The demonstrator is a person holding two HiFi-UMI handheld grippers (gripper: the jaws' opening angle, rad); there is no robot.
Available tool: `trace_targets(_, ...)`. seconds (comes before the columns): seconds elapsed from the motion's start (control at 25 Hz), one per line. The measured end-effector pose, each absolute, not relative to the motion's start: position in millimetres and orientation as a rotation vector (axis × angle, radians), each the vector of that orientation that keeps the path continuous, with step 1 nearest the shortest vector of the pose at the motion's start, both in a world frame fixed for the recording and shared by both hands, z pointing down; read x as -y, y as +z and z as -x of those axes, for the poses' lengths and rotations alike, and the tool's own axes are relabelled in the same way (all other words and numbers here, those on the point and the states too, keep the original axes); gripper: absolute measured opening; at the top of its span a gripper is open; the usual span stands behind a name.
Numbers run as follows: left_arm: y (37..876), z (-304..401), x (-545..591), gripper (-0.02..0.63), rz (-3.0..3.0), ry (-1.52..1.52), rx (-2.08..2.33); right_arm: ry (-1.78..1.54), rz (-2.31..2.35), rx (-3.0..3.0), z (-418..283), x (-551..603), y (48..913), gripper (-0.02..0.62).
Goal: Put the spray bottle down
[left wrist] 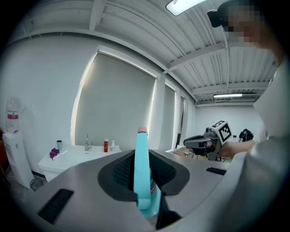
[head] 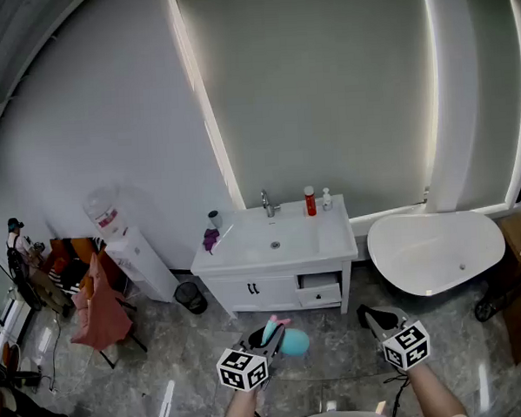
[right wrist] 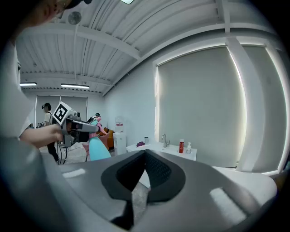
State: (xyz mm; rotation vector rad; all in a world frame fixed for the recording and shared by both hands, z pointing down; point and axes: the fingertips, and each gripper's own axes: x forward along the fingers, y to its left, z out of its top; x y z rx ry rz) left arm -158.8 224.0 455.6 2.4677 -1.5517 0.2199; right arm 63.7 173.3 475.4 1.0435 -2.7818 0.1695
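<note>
While the spray bottle (head: 292, 341) hangs in the left gripper (head: 269, 332) at the lower middle of the head view, it is over bare floor (head: 164, 356) and well apart from the white vanity (head: 332, 241) at the frame's centre. That distance is the main risk as I judge it: if the grip opens here, the bottle drops onto hard tile instead of a surface. A second risk is slippage. The jaws seem to clamp only the slim upper part, so the heavier teal body could swing or twist loose during the carry. At the vanity, a careless set-down could knock the red bottle (head: 310, 201) beside the faucet (head: 267, 203). The left gripper view shows what the head view cannot: both pads press against the narrow teal strip with its pink tip, centre frame. The right gripper view gives the side-on look, with the teal body hanging under the left gripper at mid-left. It also shows the right gripper (head: 367, 314) with its own jaws drawn together on nothing.
</note>
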Motion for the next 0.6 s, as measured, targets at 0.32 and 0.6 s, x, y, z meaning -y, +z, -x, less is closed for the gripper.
trace_targets(0.32,453.5,166.4,-218.6,0.071,-2.472,0.224,1.539,0.185,-1.075,2.787,-58.2,-164.8,468.5,0.011)
trace_targets(0.6,463.3,172.9,-223.8,0.071,-2.469,0.222,1.520,0.251,-1.090,2.772,-49.8,-169.4,481.4,0.011)
